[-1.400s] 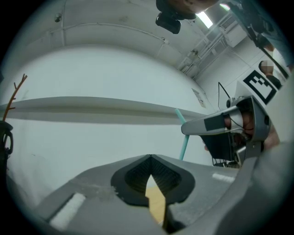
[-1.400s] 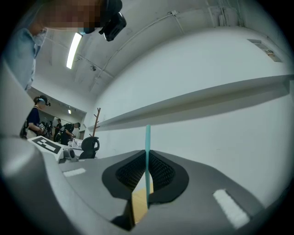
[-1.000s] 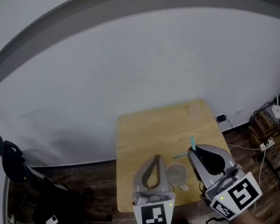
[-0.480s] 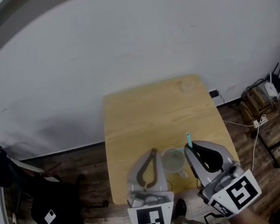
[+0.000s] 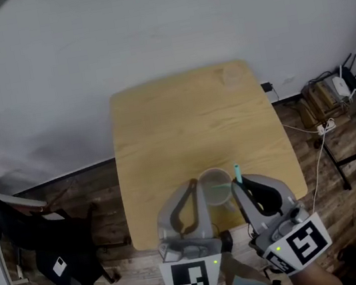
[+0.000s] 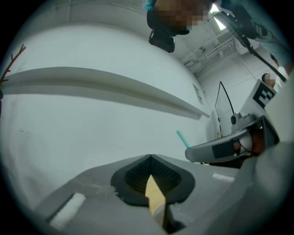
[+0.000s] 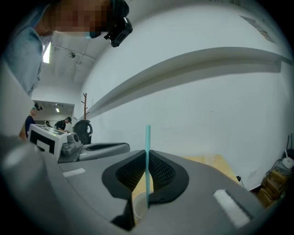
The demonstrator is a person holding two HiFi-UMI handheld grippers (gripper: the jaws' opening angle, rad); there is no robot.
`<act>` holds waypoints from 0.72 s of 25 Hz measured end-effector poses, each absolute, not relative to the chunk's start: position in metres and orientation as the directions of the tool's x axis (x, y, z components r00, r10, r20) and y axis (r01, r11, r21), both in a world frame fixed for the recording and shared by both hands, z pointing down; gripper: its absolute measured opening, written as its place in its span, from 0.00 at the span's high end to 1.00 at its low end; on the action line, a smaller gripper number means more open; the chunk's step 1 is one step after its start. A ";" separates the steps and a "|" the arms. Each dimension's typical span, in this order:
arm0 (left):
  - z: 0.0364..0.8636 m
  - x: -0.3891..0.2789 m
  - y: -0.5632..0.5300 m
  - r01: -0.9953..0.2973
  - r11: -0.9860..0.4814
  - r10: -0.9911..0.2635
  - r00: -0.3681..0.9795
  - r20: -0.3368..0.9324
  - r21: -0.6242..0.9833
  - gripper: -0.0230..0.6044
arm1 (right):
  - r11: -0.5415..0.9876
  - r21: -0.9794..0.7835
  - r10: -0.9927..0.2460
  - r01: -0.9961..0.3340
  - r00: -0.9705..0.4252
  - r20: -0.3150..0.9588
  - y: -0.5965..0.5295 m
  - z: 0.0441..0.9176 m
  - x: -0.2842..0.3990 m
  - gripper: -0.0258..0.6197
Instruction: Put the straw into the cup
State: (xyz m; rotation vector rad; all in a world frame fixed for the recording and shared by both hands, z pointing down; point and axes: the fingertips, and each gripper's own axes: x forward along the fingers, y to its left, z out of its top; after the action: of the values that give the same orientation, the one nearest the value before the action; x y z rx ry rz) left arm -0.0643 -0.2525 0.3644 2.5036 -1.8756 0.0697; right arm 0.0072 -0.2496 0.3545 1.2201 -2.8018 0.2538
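- Head view: your left gripper (image 5: 194, 184) and right gripper (image 5: 239, 186) lie side by side over the near edge of the wooden table (image 5: 180, 117). The clear cup (image 5: 216, 187) stands on the table between their tips.
- Cup: it is upright with its mouth open, and each gripper's tip is just beside its rim, one on either side.
- Right gripper: you have its jaws clenched on the teal straw (image 5: 238, 172). The straw stands upright, with its top end rising above the jaw tips just beside the cup's right rim.
- Right gripper view: the straw runs straight up through the middle of the dark ribbed pads (image 7: 161, 172). Its lower end drops out of sight behind the jaw, close to the cup's pale rim, and the other gripper lies level at the left.
- Left gripper view: the jaw tips meet in a point and nothing is pinched there. Through the narrow slit below them you see the table, and a pale curve that may be the cup's rim. The view is too cramped to show whether anything touches it.
- Surroundings: a white wall (image 5: 145, 29) stands behind the table. On the wooden floor (image 5: 101, 205) are a dark chair (image 5: 58, 273) at the left and cables (image 5: 318, 128) at the right.
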 end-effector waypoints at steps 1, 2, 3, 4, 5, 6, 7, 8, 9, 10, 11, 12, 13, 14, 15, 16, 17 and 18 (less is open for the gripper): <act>0.369 -0.063 -0.253 -0.959 -0.283 -0.958 0.283 0.051 -0.011 0.94 | 0.666 -0.128 -0.721 -0.735 -0.678 0.143 -0.251 0.360 0.008 0.92; 0.375 -0.062 -0.254 -0.958 -0.286 -0.957 0.285 0.062 -0.005 0.94 | 0.662 -0.135 -0.721 -0.737 -0.676 0.151 -0.252 0.366 0.008 0.92; 0.381 -0.062 -0.254 -0.958 -0.288 -0.955 0.287 0.074 0.001 0.94 | 0.659 -0.141 -0.721 -0.739 -0.674 0.160 -0.253 0.372 0.009 0.92; 0.385 -0.061 -0.254 -0.957 -0.289 -0.954 0.288 0.082 0.008 0.94 | 0.656 -0.146 -0.721 -0.740 -0.672 0.168 -0.253 0.377 0.009 0.92; 0.388 -0.061 -0.255 -0.957 -0.289 -0.953 0.289 0.086 0.012 0.94 | 0.654 -0.149 -0.720 -0.742 -0.671 0.176 -0.255 0.382 0.009 0.92; 0.391 -0.061 -0.256 -0.957 -0.290 -0.952 0.290 0.093 0.014 0.94 | 0.652 -0.151 -0.720 -0.743 -0.669 0.183 -0.256 0.386 0.009 0.92; 0.395 -0.061 -0.257 -0.957 -0.291 -0.951 0.291 0.103 0.014 0.94 | 0.651 -0.153 -0.719 -0.744 -0.668 0.189 -0.258 0.389 0.009 0.92; 0.397 -0.061 -0.259 -0.957 -0.291 -0.950 0.290 0.112 0.013 0.94 | 0.649 -0.156 -0.718 -0.744 -0.668 0.195 -0.260 0.393 0.009 0.92; 0.400 -0.061 -0.260 -0.957 -0.291 -0.950 0.291 0.118 0.011 0.94 | 0.649 -0.159 -0.717 -0.744 -0.668 0.201 -0.261 0.396 0.010 0.92; 0.402 -0.061 -0.261 -0.957 -0.291 -0.949 0.290 0.122 0.009 0.94 | 0.649 -0.162 -0.714 -0.744 -0.668 0.207 -0.262 0.399 0.010 0.92; 0.404 -0.062 -0.263 -0.957 -0.291 -0.949 0.290 0.122 0.010 0.94 | 0.649 -0.165 -0.713 -0.743 -0.669 0.211 -0.263 0.402 0.010 0.92; 0.407 -0.062 -0.264 -0.957 -0.290 -0.949 0.289 0.123 0.012 0.94 | 0.648 -0.167 -0.712 -0.743 -0.669 0.212 -0.263 0.405 0.010 0.92; 0.410 -0.062 -0.265 -0.957 -0.290 -0.949 0.289 0.124 0.014 0.94 | 0.648 -0.169 -0.712 -0.742 -0.670 0.211 -0.264 0.406 0.010 0.92; 0.413 -0.062 -0.266 -0.957 -0.290 -0.949 0.289 0.127 0.017 0.94 | 0.649 -0.169 -0.712 -0.742 -0.670 0.209 -0.264 0.407 0.011 0.92; 0.416 -0.062 -0.266 -0.957 -0.289 -0.948 0.289 0.130 0.022 0.94 | 0.649 -0.169 -0.712 -0.742 -0.671 0.207 -0.265 0.408 0.011 0.92; 0.419 -0.062 -0.267 -0.957 -0.288 -0.948 0.288 0.134 0.026 0.94 | 0.650 -0.167 -0.713 -0.741 -0.671 0.205 -0.266 0.408 0.010 0.91; 0.422 -0.062 -0.267 -0.957 -0.288 -0.947 0.290 0.140 0.028 0.94 | 0.651 -0.165 -0.714 -0.741 -0.671 0.202 -0.267 0.409 0.011 0.91; 0.425 -0.061 -0.267 -0.956 -0.291 -0.945 0.292 0.147 0.029 0.94 | 0.650 -0.162 -0.715 -0.742 -0.670 0.199 -0.268 0.409 0.011 0.91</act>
State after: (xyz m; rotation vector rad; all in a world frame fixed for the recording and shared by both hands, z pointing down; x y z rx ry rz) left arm -0.0612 -0.2674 0.4250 2.4337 -1.7995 0.1529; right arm 0.0107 -0.2677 0.4095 1.2179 -2.7462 0.3494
